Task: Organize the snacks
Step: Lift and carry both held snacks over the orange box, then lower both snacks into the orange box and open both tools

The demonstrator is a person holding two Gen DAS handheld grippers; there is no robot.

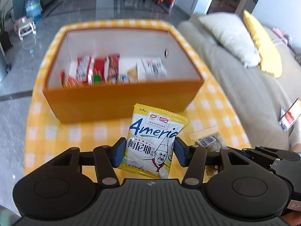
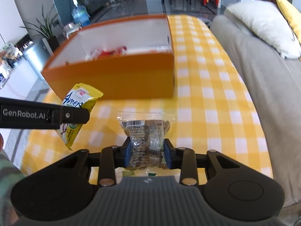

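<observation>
Left gripper (image 1: 149, 151) clamped on a yellow-and-white snack packet (image 1: 153, 141), blue pads pressing its two side edges, packet upright and raised above the yellow checked tablecloth (image 1: 47, 131); right gripper (image 2: 147, 155) clamped likewise on a clear bag of brown snacks (image 2: 145, 137), barcode label near its top, sealed edge pointing away from the camera; both held in front of the orange box (image 1: 116, 101), white inside, open at the top, standing on the cloth; inside the box, several wrapped snacks (image 1: 97, 69) in red, white and yellow, blurred, so kinds probably not to be told; from the right wrist view, left gripper reaching in from the left edge with the yellow packet just beside the box's near wall; clear bag seen from the left wrist view low at right, partly behind the gripper's frame; grey sofa (image 1: 244, 86) with pale and yellow cushions beside the table.
</observation>
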